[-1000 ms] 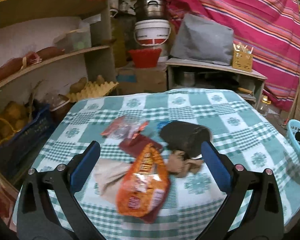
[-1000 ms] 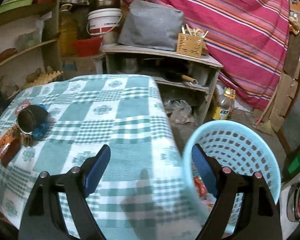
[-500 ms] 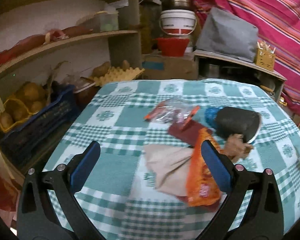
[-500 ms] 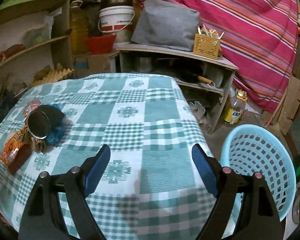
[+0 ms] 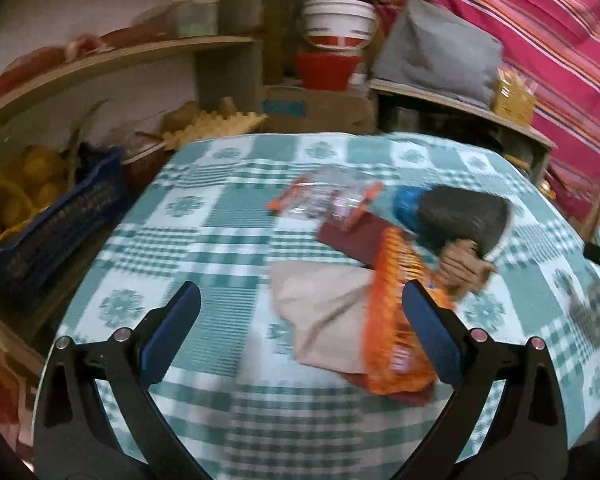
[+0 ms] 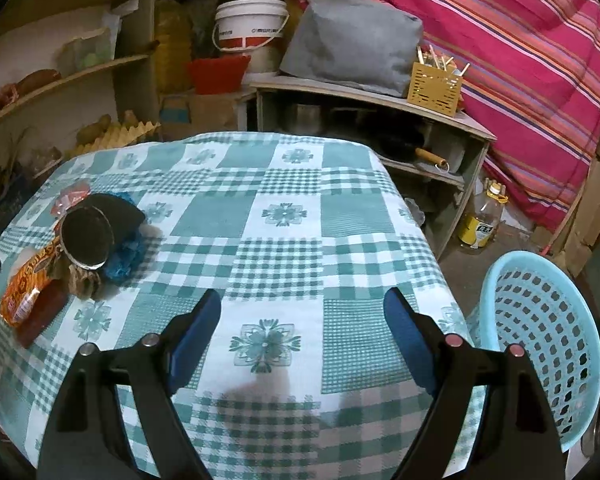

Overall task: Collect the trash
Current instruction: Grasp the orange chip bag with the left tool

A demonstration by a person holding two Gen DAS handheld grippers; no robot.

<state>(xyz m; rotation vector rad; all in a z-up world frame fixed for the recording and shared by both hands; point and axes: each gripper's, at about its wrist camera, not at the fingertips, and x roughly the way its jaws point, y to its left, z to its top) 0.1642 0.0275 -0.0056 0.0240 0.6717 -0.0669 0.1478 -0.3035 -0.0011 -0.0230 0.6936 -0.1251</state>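
Trash lies in a pile on the green checked tablecloth (image 5: 220, 240): an orange snack bag (image 5: 396, 312), a beige paper bag (image 5: 324, 308), a clear wrapper with red edges (image 5: 328, 202), a dark cup on its side (image 5: 464, 216), a crumpled brown paper (image 5: 460, 264). My left gripper (image 5: 300, 312) is open and empty, just in front of the beige bag. My right gripper (image 6: 302, 320) is open and empty over the cloth (image 6: 276, 208), with the pile far left: cup (image 6: 88, 236), orange bag (image 6: 26, 284). A light blue basket (image 6: 540, 340) stands on the floor at the right.
Shelves with a blue crate (image 5: 52, 224) of potatoes stand left of the table. A low cabinet (image 6: 380, 120) with a grey bag, a yellow holder and pots stands behind it. A plastic bottle (image 6: 482, 220) stands on the floor by the striped cloth.
The left gripper has swung left and then a little back right, so the pile now sits right of centre. The right gripper has turned left from the basket towards the table. Both stay open.
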